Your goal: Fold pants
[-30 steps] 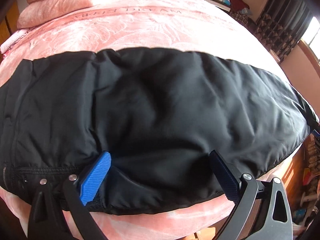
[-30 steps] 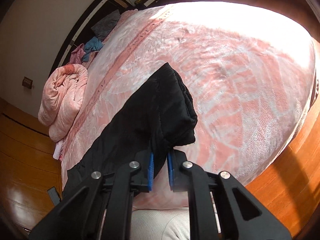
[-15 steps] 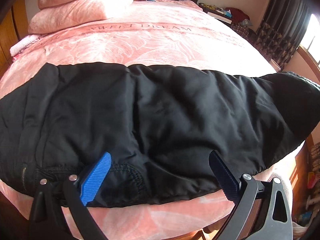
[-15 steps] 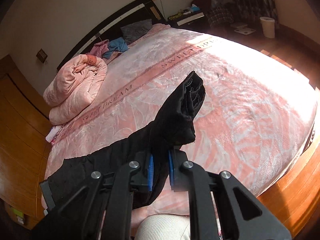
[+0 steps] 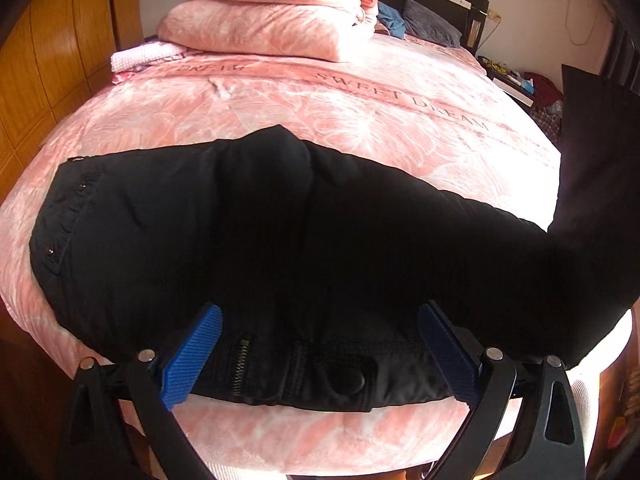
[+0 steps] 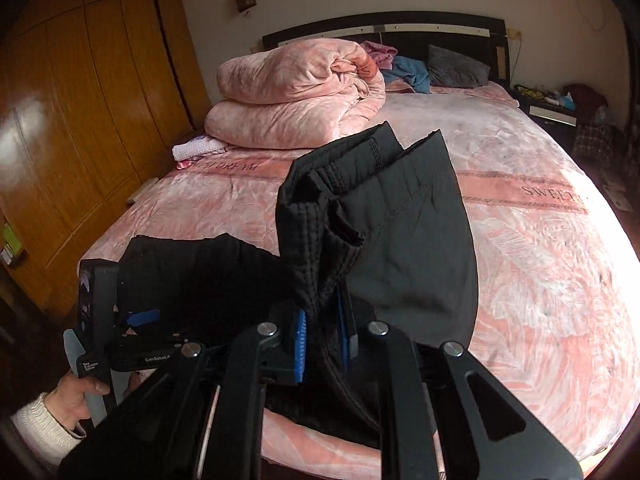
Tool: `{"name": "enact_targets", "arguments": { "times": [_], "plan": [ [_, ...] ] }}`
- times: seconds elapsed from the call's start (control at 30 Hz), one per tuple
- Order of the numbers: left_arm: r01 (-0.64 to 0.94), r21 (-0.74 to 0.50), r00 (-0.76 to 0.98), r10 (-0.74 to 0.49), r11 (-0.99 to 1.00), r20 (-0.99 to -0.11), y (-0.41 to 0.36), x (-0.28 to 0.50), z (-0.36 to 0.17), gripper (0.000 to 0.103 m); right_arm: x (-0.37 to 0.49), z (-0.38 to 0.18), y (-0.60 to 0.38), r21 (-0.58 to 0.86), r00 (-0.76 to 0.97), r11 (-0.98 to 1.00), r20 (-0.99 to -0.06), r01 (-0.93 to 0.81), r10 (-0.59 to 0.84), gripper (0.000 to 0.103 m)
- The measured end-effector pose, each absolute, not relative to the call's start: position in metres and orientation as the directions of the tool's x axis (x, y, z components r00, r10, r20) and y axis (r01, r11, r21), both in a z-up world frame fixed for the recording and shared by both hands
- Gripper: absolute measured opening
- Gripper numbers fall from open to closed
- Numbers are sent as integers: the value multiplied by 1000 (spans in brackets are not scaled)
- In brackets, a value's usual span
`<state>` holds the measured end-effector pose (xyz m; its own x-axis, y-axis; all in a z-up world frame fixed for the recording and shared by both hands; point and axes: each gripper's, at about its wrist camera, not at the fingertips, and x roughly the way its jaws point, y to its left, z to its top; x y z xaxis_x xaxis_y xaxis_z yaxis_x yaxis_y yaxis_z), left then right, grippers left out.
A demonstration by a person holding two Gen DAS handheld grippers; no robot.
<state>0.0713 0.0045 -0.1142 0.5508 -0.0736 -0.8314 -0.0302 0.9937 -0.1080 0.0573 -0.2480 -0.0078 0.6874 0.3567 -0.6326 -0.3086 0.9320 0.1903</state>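
pants (image 5: 304, 240): lying across the bed's (image 5: 360, 112) near edge, long axis running left–right, waistband end at the left.
right gripper (image 6: 322, 336): clenched on the leg cuffs, which are being held aloft above the bed.
left gripper (image 5: 320, 356): spread wide, straddling the waistband snap, gripping nothing.
fold direction: cuffs are judged due leftward, toward the waistband.

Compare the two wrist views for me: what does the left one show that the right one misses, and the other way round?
Left wrist only: the pants' waistband with zipper and snap button, lying between the open left gripper. Right wrist only: the leg cuffs lifted off the bed, the right gripper shut on them, and the wardrobe. Both: black pants, pink bedspread, folded duvet.
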Motion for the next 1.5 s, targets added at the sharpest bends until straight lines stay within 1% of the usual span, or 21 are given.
{"name": "enact_targets", "arguments": {
  "times": [0.2,0.33,0.43,0.57,0.6,0.67,0.7,0.73,0.77,0.8,0.83,0.9,1.07,1.1,1.17,1.23,1.3,1.33,1.43,1.5],
  "plan": [
    [-123,-147,544,-57,982,-837,46,72,-118,99,63,-65,-180,203,541,894,-735,-399,408,12],
    [-152,-165,537,-59,974,-841,60,73,-124,99,65,-103,-148,183,476,889,-790,-419,387,12],
    [-165,-180,530,-67,970,-845,65,74,-128,99,64,-117,-135,173,452,883,-807,-436,381,12],
    [-171,-186,526,-70,968,-847,67,74,-131,99,65,-123,-123,158,436,869,-814,-468,383,14],
    [-172,-184,524,-68,968,-849,67,74,-133,99,64,-126,-120,153,424,865,-822,-478,380,16],
    [-175,-182,518,-66,968,-853,68,75,-135,99,66,-135,-117,156,388,851,-839,-502,383,26],
    [-177,-180,514,-65,968,-855,69,75,-137,99,65,-138,-117,181,369,842,-838,-508,403,42],
    [-179,-179,511,-64,967,-857,70,75,-137,99,62,-138,-120,222,349,830,-829,-511,437,55],
    [-181,-179,509,-64,967,-858,71,74,-138,99,59,-136,-123,263,337,819,-815,-510,472,59],
    [-184,-181,508,-64,966,-859,72,73,-139,99,57,-133,-125,297,330,810,-801,-505,500,61],
    [-187,-182,506,-64,965,-860,74,73,-139,99,54,-128,-128,321,331,806,-788,-498,519,60],
    [-195,-188,504,-66,963,-861,77,72,-141,99,49,-119,-132,327,358,813,-773,-482,524,60],
    [-205,-205,506,-76,957,-859,81,70,-141,99,48,-119,-119,209,391,849,-817,-486,425,60],
    [-204,-200,506,-72,958,-859,81,70,-141,99,50,-122,-115,180,398,859,-828,-480,396,60],
    [-198,-186,507,-62,962,-859,80,69,-140,99,55,-130,-110,140,409,865,-837,-482,363,48],
    [-189,-164,506,-47,968,-861,80,70,-140,99,62,-138,-109,148,391,869,-848,-472,357,26],
    [-179,-140,503,-31,974,-864,79,69,-142,99,66,-139,-113,174,386,877,-847,-448,365,12],
    [-175,-130,501,-25,976,-865,79,70,-143,99,68,-138,-115,186,383,875,-844,-446,374,8],
    [-165,-112,495,-16,980,-869,80,70,-146,99,66,-121,-119,254,385,851,-807,-459,448,7],
    [-160,-102,488,-11,982,-873,81,71,-150,99,64,-102,-119,271,407,836,-775,-477,483,7]
  ]
}}
